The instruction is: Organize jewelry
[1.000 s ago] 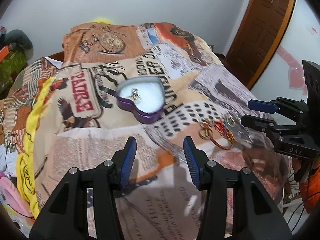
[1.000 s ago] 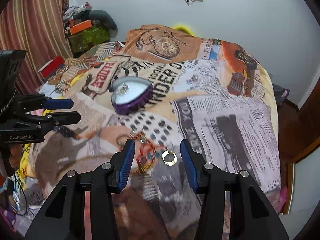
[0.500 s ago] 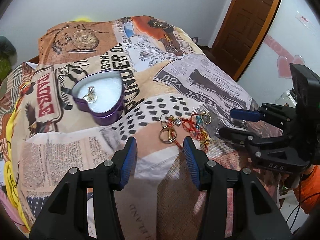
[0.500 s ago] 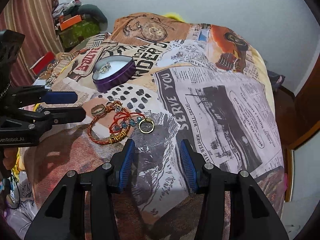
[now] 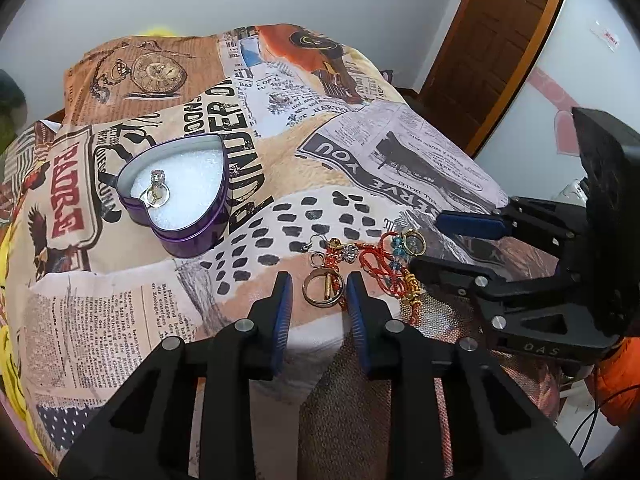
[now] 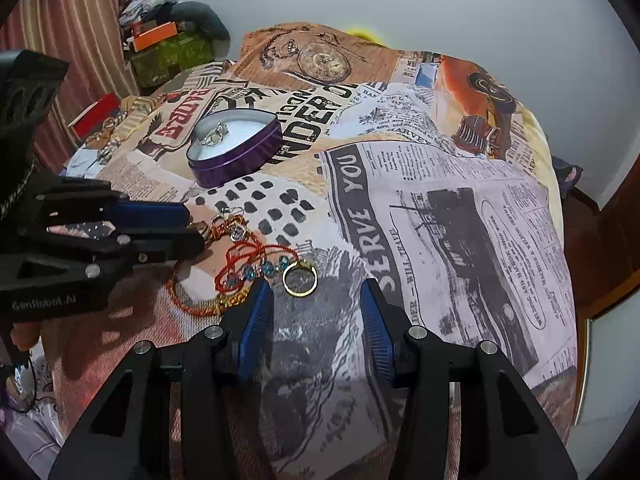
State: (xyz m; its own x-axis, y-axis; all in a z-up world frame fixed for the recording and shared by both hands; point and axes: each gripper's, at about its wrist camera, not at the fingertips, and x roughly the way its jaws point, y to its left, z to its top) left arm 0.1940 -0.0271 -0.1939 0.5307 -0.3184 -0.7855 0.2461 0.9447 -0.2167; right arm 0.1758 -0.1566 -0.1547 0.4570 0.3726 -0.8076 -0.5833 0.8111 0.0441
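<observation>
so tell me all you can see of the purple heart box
The box is a heart-shaped tin with glossy purple walls, a silvery inner rim, no lid on it and a white lining. It sits flat on the printed bedspread, beyond the loose jewelry. Two rings lie inside near one lobe. Nothing else touches it.

Left tongs [image 6: 192, 228] hide bracelet [image 6: 192, 300] end.

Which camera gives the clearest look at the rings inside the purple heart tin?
The left wrist view: it looks down into the heart tin, showing the rings on white foam. The right wrist view sees them smaller, at a shallow angle.
</observation>
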